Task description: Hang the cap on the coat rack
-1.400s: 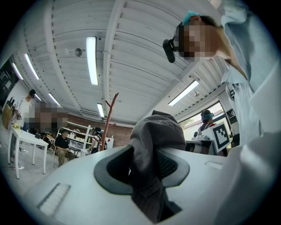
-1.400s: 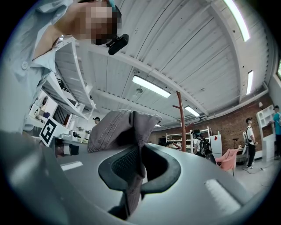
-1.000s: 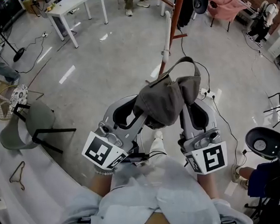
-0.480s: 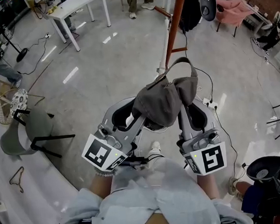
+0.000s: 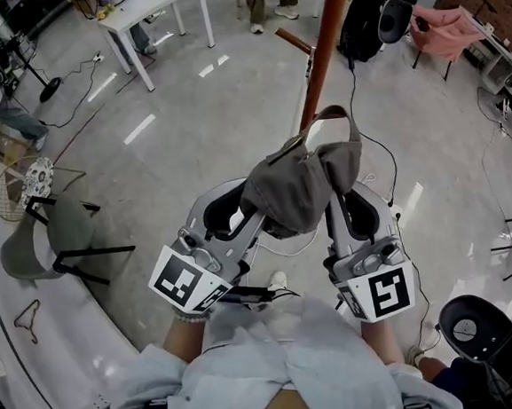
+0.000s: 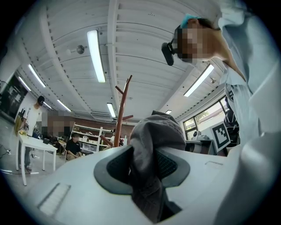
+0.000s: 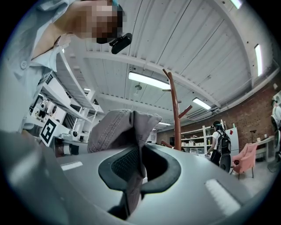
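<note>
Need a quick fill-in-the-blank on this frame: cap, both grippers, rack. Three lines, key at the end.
1. The left gripper and the right gripper are both shut on the ____.
2. The cap is ____ in colour.
3. The cap does not yet hang on the reddish-brown ____ ahead of the grippers.

Missing words: cap; grey; coat rack.

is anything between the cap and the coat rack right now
Nothing visible does. The cap, clamped by the left gripper and the right gripper, is held up just short of the coat rack, with only open space between them.
</note>
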The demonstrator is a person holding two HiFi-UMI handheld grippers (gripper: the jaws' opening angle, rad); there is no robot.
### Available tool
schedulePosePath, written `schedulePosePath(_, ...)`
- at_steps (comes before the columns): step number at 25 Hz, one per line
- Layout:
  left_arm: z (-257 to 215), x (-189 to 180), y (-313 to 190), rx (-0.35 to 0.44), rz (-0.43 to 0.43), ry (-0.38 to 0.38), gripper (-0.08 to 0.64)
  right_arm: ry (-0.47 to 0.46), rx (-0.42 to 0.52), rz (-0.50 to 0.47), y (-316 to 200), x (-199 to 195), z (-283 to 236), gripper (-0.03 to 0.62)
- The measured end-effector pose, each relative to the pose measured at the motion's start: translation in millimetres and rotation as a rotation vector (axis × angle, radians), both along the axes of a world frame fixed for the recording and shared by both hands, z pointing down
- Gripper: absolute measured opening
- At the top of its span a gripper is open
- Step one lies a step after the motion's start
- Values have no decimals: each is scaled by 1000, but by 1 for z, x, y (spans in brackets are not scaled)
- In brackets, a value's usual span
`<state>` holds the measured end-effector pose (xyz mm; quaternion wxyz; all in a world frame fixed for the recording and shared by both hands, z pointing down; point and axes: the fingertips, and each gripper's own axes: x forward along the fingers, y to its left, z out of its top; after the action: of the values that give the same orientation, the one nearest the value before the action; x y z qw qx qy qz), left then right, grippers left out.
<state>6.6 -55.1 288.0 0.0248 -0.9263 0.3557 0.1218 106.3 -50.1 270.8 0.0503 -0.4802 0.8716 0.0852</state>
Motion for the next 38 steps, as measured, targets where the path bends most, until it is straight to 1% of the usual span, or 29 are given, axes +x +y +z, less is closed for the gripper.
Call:
schedulePosePath(8,-1,19,-31,-5,-55,-14,124,-5,-11,-55,-39,19,1,25)
schedulePosePath(16,-1,21,-43,-19,-90,-15,124,-9,-20,-76,-54,20,1,25)
schedulePosePath(29,-3,3,-69,-26,-114,-15,124,14,-32,-65,-81,3,0,25)
schedulePosePath(34,0,-4,-84,-38,-114,-13,124,22,-63,-56,-95,-5,5,26)
schedulePosePath(36,0,-5,-91,-36,-112,-13,124,30,-52,-47,-102,-6,3,26)
schedulePosePath(38,-1,-7,-98,-35,-109,-12,124,34,-64,-29,-109,-7,3,25)
